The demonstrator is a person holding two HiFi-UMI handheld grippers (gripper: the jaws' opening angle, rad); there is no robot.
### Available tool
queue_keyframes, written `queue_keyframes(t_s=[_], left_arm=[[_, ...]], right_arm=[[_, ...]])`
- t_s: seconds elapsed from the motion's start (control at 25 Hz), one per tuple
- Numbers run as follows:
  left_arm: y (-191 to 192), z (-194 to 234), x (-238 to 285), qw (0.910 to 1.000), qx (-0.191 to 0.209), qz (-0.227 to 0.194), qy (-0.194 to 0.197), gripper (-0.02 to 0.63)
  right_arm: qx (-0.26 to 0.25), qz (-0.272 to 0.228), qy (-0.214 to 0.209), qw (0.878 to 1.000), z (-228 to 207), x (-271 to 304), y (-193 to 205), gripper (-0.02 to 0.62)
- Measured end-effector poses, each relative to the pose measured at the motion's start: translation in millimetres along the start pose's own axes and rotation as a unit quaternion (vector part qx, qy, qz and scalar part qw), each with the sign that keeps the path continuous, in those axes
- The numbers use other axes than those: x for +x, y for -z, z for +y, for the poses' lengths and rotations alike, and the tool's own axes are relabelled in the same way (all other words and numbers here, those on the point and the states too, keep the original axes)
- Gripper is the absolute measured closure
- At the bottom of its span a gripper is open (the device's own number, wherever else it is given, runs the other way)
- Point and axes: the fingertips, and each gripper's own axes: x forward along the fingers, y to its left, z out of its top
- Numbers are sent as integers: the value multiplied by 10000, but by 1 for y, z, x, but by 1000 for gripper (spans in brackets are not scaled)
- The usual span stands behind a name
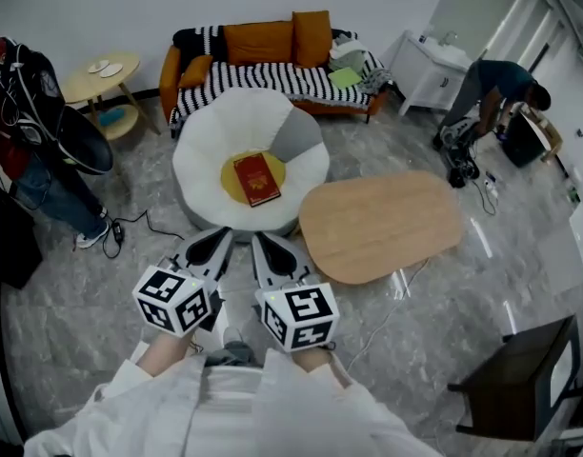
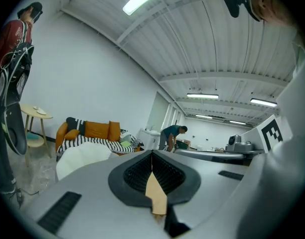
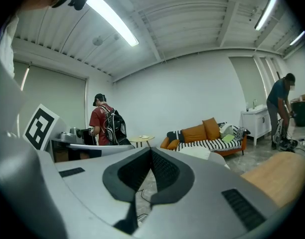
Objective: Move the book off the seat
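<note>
Jaws first: the left gripper has its pads meeting at the tips with nothing between them. The tan sliver under the tips reads to me as the table seen through the gap, not something held. On the right gripper the jaws are fully closed and empty, with only floor and cable showing through the gap.

Position: in the head view both grippers sit side by side at lower centre of the frame, tips pointing up-frame at the seat. They are short of its near edge and touch nothing.

Step in hand: my reading is approach, with the task not yet begun. The book has not been touched.

Book: red cover with a small gold mark near the middle. It lies flat and closed at centre frame on the yellow round pad in the middle of the white, petal-shaped seat. Its long edges are turned slightly off the frame's vertical. It looks like a thin, stiff hardback. I cannot tell from here which side the spine is on.

Next move, as I judge it:
- open one pair of jaws before closing in
- reach forward and down over the near petal
- take the book by its near edge, one jaw under and one over

Likely trouble: the pad looks soft, so the lower jaw may dig in rather than slide under.

Set-down: the table, right of centre, is the nearest bare surface.
</note>
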Motion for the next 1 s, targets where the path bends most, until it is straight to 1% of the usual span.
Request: queue_keyframes(t_s=[0.16,0.28,0.48,0.76,0.84,1.0], left_arm=[[-11,37,25,9999,-28,25,126,600],[-14,59,37,9997,-44,95,203,600],[-17,95,51,9996,-131,226,124,600],[-10,126,70,9983,-328,464,121,600],[-11,135,79,9984,-303,466,98,600],[-19,158,102,9986,-304,439,25,600]], right_arm=[[296,-159,96,9994,-13,36,-14,584],[319,-171,234,9991,-19,60,-15,584],[237,14,459,9987,-33,90,-8,584],[313,248,633,9972,-54,112,0,584],[366,279,664,9967,-65,121,2,584],[313,336,627,9970,-84,150,-2,584]])
